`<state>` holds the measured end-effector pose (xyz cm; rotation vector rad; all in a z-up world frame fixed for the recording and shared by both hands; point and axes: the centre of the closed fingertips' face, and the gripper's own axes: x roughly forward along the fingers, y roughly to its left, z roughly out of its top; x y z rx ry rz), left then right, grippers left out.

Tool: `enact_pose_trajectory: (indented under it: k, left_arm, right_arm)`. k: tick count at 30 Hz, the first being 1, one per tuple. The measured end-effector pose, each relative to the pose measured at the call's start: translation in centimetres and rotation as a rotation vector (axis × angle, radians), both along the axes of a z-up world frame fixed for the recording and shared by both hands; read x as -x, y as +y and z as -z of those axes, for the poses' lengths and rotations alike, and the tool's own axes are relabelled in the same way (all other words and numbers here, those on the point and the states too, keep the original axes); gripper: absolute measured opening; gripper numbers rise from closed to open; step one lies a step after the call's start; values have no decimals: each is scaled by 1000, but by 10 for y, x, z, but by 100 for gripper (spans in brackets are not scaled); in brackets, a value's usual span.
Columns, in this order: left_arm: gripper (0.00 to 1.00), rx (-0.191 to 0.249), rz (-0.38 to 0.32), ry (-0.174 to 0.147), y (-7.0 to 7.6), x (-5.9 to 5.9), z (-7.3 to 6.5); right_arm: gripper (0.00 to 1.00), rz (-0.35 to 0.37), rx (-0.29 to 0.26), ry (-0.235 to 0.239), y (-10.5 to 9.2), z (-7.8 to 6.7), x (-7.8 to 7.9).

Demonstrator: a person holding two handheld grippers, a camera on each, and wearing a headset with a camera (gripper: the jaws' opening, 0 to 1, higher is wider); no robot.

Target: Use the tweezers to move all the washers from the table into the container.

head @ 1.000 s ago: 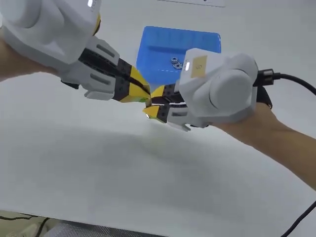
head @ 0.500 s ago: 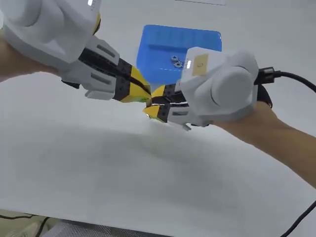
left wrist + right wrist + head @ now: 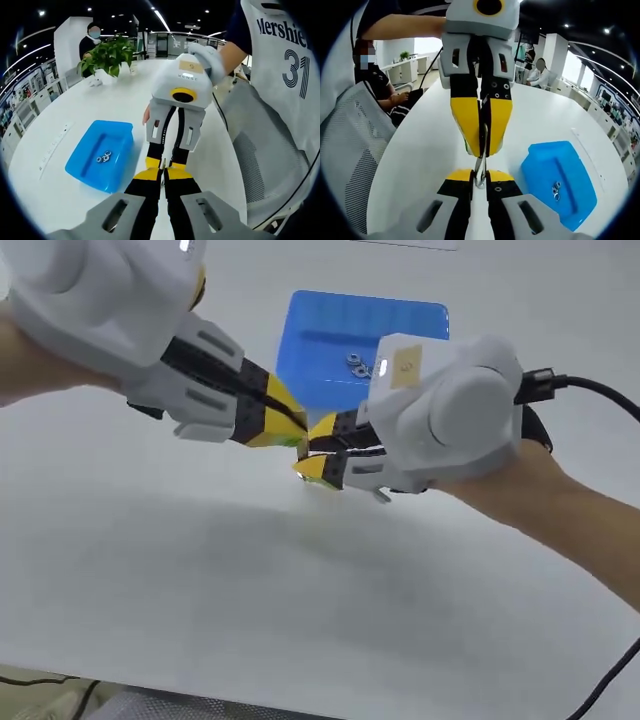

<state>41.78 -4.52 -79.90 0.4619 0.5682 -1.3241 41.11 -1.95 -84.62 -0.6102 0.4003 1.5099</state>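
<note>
Barely any shift | left gripper (image 3: 163, 175) fingers closed on tweezers (image 3: 481, 150) | right gripper (image 3: 480, 176) likewise

Bright, even overhead light; soft shadows on the white table (image 3: 330, 580), fisheye bending at edges

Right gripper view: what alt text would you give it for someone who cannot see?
Two yellow-tipped grippers meet tip to tip over a white table, the right gripper from below and the left gripper from above, both closed on thin metal tweezers. To the right sits a blue container holding a few washers.
</note>
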Motion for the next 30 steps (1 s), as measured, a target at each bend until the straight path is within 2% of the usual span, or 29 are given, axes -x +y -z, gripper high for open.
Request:
enact_pose_trajectory:
  k: [8,16,20,23,30]
  left_arm:
    - [7,9,-1,9,-2,-1,1]
    - [7,-17,10,7,1,3,1]
    - [7,-18,11,1,-1,6,-3]
    - [7,-30,14,2,-2,6,-2]
    - [7,-27,20,-12,-5,8,-13]
  right_arm:
    - [10,12,-4,10,-1,0,-1]
    - [9,18,-17,3,-2,-6,1]
    - [8,17,-19,1,-1,-9,1]
    - [8,19,-11,-1,-1,-7,1]
    - [8,20,-21,-16,-4,-16,-1]
